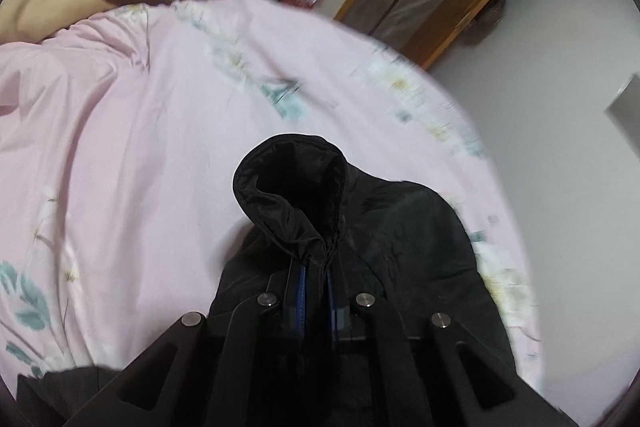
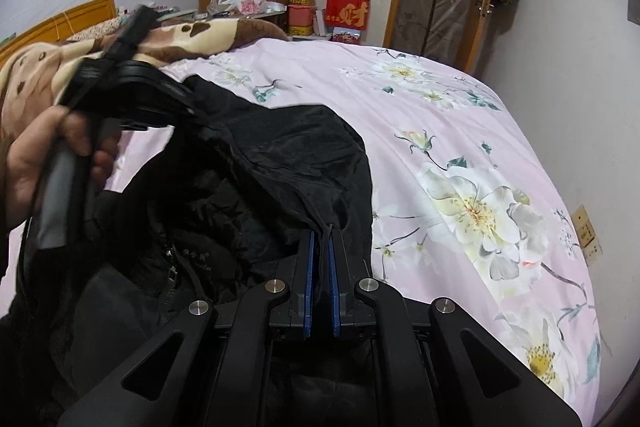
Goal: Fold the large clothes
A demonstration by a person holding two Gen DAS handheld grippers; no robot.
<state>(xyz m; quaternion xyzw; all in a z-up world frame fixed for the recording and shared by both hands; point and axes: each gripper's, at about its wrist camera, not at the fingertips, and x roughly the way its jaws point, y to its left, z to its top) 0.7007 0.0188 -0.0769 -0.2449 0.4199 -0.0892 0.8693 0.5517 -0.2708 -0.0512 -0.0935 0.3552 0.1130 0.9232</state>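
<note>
Two grippers hold one black padded jacket point(image 2: 256, 187) up over the pink floral bedsheet point(image 2: 460, 131), so the step in hand looks like the lift and spread that comes ahead of any fold. No fold is made yet; the jacket hangs bunched and crumpled between the tools.

Next, as I judge it, the two grips need to draw apart until the cloth goes taut, then lower it flat onto the sheet ahead of them, front side settled, before a sleeve or side is turned in.

In the left wrist view, the left gripper point(image 1: 316, 263) has its blue-lined fingers pressed nearly together, pinching an edge of the jacket just below the stand-up collar point(image 1: 292, 183), which rises straight ahead of the fingertips. The right gripper point(image 2: 325, 231) is likewise closed to a narrow slit, nipping a seam or hem edge at its tips, with the jacket's bulk and zip falling to its left. From the right wrist view, the person's left hand point(image 2: 52, 155) grips the other tool's handle, up and to the left. A brown-and-cream blanket point(image 2: 168, 35) lies far ahead.
</note>
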